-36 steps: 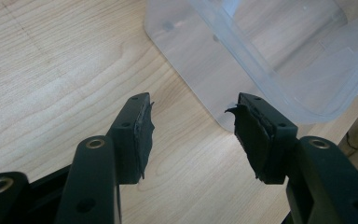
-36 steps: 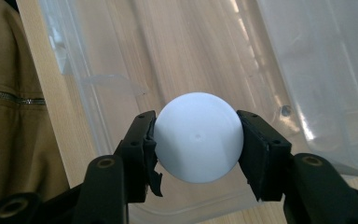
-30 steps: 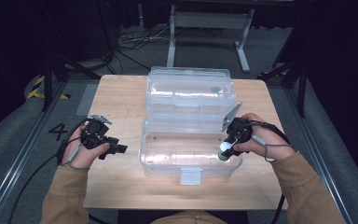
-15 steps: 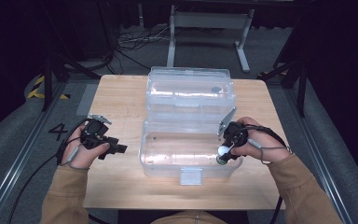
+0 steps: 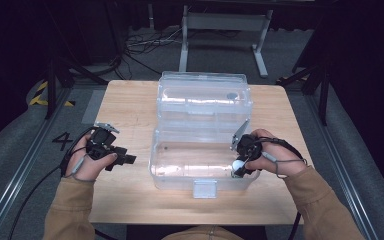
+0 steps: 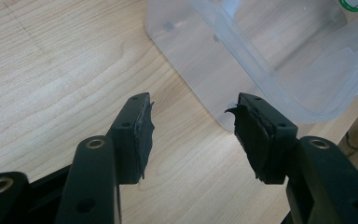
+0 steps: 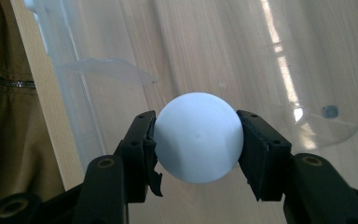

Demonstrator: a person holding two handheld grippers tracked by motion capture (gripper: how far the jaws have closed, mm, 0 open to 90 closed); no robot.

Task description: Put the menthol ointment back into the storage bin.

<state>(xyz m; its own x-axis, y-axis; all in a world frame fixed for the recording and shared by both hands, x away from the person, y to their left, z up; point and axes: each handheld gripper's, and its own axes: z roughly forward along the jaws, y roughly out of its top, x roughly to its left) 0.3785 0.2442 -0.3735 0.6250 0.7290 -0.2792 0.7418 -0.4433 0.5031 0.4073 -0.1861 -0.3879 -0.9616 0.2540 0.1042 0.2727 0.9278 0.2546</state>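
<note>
A clear plastic box stands open in the middle of the wooden table, its lid folded back behind it. My right gripper reaches over the box's right front corner, shut on a white ball. The right gripper view has the white ball squeezed between both pads, above the box's clear floor. My left gripper rests on the table left of the box, pointing at its wall. In the left gripper view its jaws stand open with bare wood between them and the box corner just ahead.
The wooden table has bare room to the left and along the front. A latch tab juts from the box's front wall. Cables trail from both grippers. Dark floor with a metal stand lies beyond the table.
My right gripper with the ball has shifted slightly inward over the box's right front corner. The left gripper has stayed in place.
</note>
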